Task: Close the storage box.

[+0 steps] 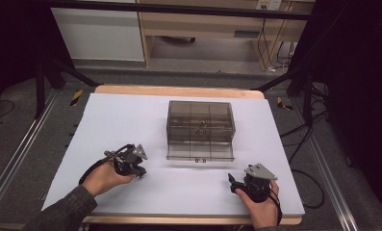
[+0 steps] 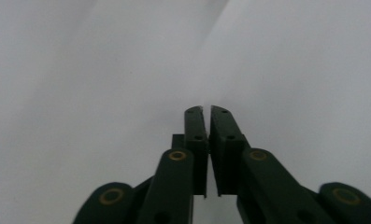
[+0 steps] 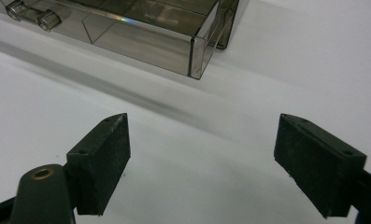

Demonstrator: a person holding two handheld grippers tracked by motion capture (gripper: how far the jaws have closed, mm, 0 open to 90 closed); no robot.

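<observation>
My left gripper [image 1: 141,169] is closed, empty; right gripper [image 1: 233,185] wide. Risk: a misaligned reach shoves the open drawer [image 1: 200,152], sliding the box [image 1: 200,121] across the bench [image 1: 121,120].

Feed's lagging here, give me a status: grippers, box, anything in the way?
Left gripper shut, empty; right gripper open, empty. Smoked clear drawer box mid-table, bottom drawer pulled out. White sheet bare between grippers and box.

The high view looks forward and down over the white table [image 1: 131,120]. Each gripper view sits low, close to it; the right one shares the smoky drawer box [image 3: 164,32].
</observation>
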